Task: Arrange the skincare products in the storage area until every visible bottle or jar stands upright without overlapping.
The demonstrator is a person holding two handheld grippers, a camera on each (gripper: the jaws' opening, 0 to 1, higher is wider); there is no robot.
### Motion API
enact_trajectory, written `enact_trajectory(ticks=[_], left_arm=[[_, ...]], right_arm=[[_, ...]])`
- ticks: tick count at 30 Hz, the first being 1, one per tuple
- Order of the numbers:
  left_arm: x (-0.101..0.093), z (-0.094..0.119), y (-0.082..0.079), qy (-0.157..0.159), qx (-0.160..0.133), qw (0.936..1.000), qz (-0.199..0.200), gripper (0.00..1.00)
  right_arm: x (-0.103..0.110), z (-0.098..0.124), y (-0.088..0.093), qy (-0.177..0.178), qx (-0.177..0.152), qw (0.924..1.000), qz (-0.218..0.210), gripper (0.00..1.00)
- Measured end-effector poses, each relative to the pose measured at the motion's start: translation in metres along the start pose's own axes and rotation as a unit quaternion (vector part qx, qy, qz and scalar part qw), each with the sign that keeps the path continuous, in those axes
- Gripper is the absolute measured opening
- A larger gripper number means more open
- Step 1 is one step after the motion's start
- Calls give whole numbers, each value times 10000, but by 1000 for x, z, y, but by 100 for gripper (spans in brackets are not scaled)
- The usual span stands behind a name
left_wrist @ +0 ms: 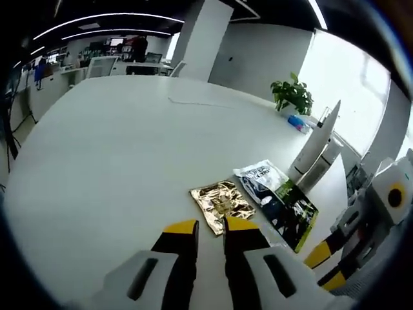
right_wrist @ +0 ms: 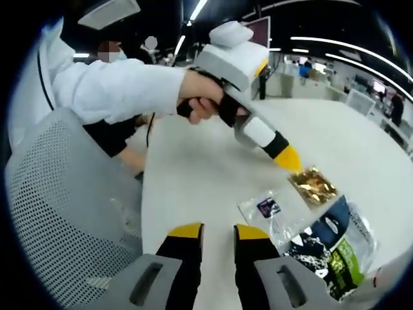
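Note:
Three flat packets lie on the white table [left_wrist: 116, 148]: a gold foil sachet [left_wrist: 221, 203], a white and dark sachet [left_wrist: 261, 179] and a dark green packet [left_wrist: 293, 212]. My left gripper [left_wrist: 211, 226] hovers just short of the gold sachet, its jaws a narrow gap apart with nothing between them. The right gripper [left_wrist: 326, 268] comes in from the right, beside the green packet. In the right gripper view my right gripper [right_wrist: 218, 229] is also narrowly open and empty, near a clear sachet [right_wrist: 268, 208], the gold sachet [right_wrist: 313, 185] and the green packet [right_wrist: 329, 248]. The left gripper [right_wrist: 288, 158] points down at the gold sachet.
A tall white leaning object [left_wrist: 316, 152] stands behind the packets, with a potted plant [left_wrist: 292, 95] and a small blue item [left_wrist: 298, 123] farther back. A person's white sleeve [right_wrist: 122, 87] and hand [right_wrist: 200, 97] hold the left gripper. A grey mesh chair [right_wrist: 58, 194] stands at the table's edge.

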State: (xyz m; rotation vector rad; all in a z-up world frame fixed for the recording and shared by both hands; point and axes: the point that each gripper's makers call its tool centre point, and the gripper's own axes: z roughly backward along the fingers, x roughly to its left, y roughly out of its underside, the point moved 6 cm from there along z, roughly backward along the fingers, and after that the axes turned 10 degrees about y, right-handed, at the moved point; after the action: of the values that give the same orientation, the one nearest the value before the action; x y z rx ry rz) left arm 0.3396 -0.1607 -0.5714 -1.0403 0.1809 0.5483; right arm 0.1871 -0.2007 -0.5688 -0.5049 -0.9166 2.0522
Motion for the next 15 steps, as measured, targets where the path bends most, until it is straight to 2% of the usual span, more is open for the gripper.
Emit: enact_trajectory(ticks=[7, 15], left_arm=[[-11, -5, 5, 74, 45, 9999, 58, 11], [-12, -9, 4, 133, 36, 9999, 59, 11]], right_arm=[[1, 1, 0, -35, -5, 10000, -53, 16], [1, 2, -1, -37, -24, 10000, -67, 16]])
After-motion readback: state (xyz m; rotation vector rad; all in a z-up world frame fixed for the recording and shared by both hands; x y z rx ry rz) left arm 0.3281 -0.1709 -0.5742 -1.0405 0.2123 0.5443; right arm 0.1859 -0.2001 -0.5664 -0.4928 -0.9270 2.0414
